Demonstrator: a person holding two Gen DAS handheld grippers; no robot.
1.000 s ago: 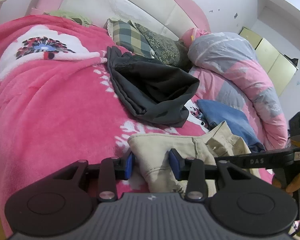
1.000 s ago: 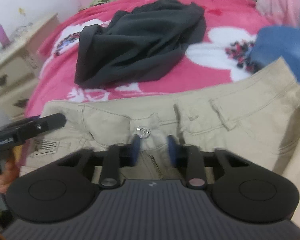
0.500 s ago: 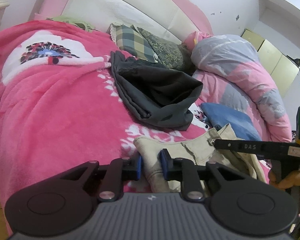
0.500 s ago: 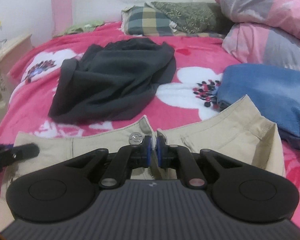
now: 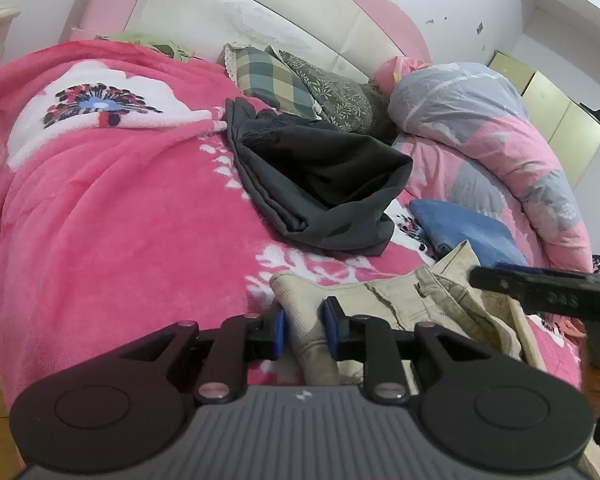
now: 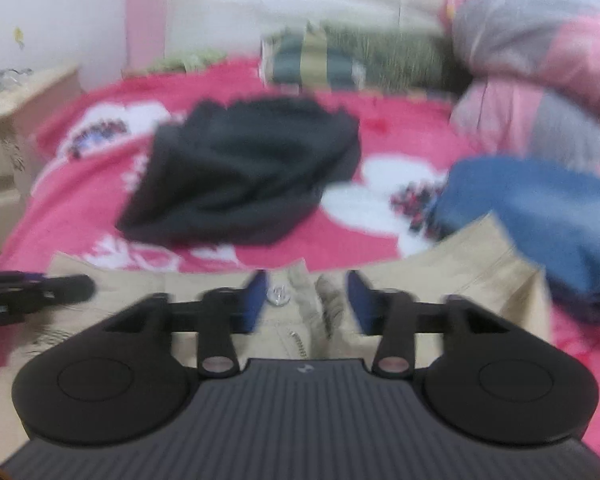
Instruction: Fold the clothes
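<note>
Beige trousers (image 5: pixel 384 300) lie at the near edge of the bed, waistband toward me. My left gripper (image 5: pixel 303 327) has its jaws around the left end of the waistband, pads touching the bunched cloth. In the blurred right wrist view the trousers (image 6: pixel 440 280) show their button and fly. My right gripper (image 6: pixel 303 300) is open, jaws spread either side of the button, above the cloth. The right gripper's finger also shows in the left wrist view (image 5: pixel 540 286).
A dark grey garment (image 5: pixel 320 184) lies crumpled mid-bed on the pink flowered blanket (image 5: pixel 100 220). A folded blue garment (image 5: pixel 464 228) lies right of it. Pillows (image 5: pixel 300 84) and a rolled duvet (image 5: pixel 500 152) sit by the headboard. A nightstand (image 6: pixel 16 120) stands left.
My right gripper, shut at the fly half a second ago, has opened wide. My left gripper's jaws have widened slightly but still hold the waistband end. Both cameras shifted a little.
</note>
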